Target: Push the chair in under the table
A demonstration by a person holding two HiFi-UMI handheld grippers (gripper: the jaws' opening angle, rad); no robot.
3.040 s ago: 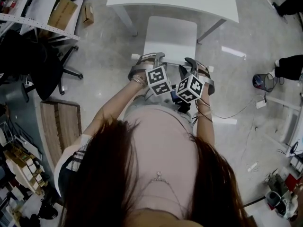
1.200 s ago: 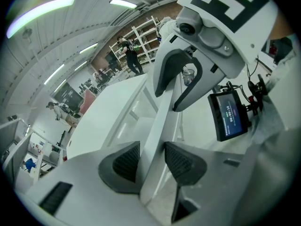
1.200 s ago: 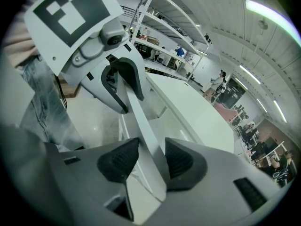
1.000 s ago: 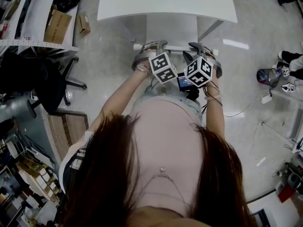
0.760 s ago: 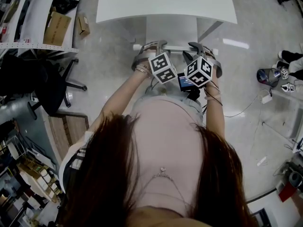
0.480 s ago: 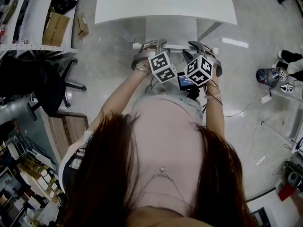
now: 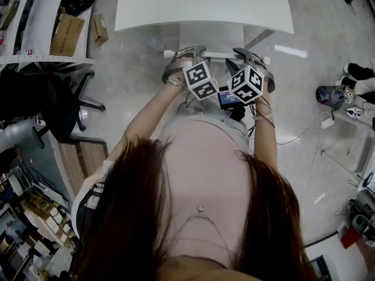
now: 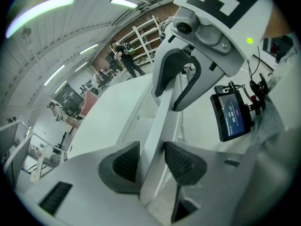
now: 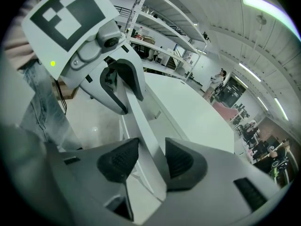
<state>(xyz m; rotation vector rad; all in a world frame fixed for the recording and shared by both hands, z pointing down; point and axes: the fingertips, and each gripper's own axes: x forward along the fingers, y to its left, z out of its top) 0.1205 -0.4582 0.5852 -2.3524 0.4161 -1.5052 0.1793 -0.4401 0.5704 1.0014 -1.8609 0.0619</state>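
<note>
White table (image 7: 205,2) — hand-held grippers (image 8: 151,161) (image 9: 146,161) clamp flat chair rail (image 7: 218,55).

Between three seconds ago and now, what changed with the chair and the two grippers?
The chair slid forward, away from the person, in under the table. Its seat showed almost whole then; now only a strip next to the back rail shows. The person moved forward with it. Unchanged: the left gripper and right gripper each stay shut on the back rail.
</note>
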